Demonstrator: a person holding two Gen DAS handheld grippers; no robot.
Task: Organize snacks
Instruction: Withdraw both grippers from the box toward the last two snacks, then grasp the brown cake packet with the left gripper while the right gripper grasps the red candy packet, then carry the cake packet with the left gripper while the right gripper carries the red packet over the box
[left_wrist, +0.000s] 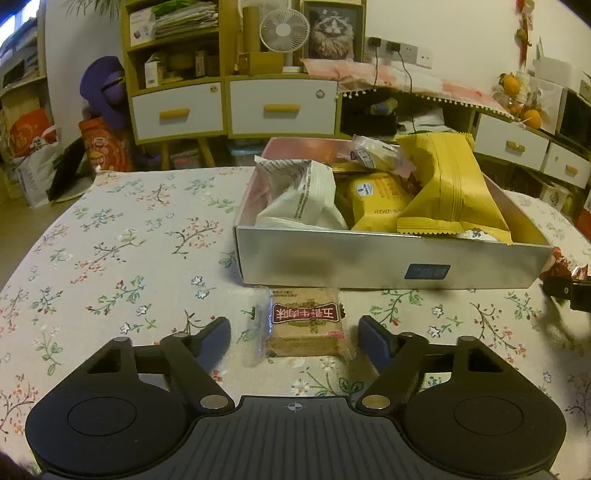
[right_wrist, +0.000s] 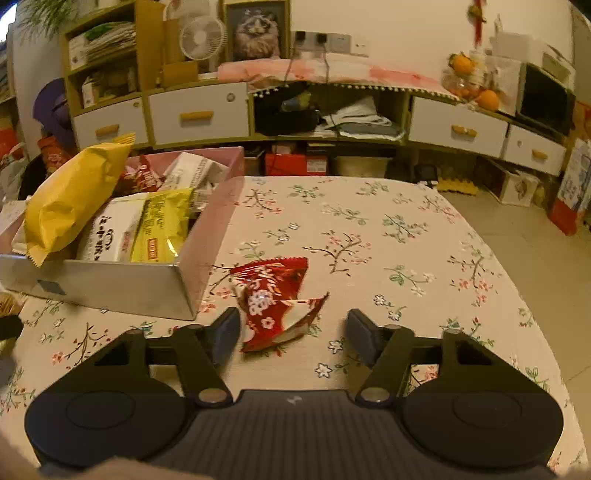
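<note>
Brown biscuit pack (left_wrist: 304, 325) lies flat on the tablecloth (left_wrist: 122, 240), just in front of the near wall of the silver box (left_wrist: 388, 258), between the fingers of the left gripper (left_wrist: 294, 334). It looks like a small squarish block in clear wrap with loose crimped ends: likely light, fairly stiff inside, and the film probably slick. Best hold is across the block's two side faces, not the floppy end seals. The biscuits would likely crack if squeezed hard. The left jaws stand apart with a gap on each side of the pack, and neither pad touches it.

Red snack wrapper (right_wrist: 275, 302) lies crumpled on the cloth, just beside the box's right corner, between the fingers of the right gripper (right_wrist: 291, 332). It is thin foil, creased and partly folded, so it likely weighs almost nothing, gives under pressure and may slide. Pinch it through the bunched middle; a loose flap would pull away. The right jaws are partly spread; the left pad sits very near the wrapper's edge, the right pad clear of it, so no grip yet.

The box is already crowded: yellow bag (left_wrist: 448, 188) leaning over the rim, white pack (left_wrist: 306, 195), more yellow packs behind. Free room for drop-ins looks tight. Behind the table are shelves and drawers.
</note>
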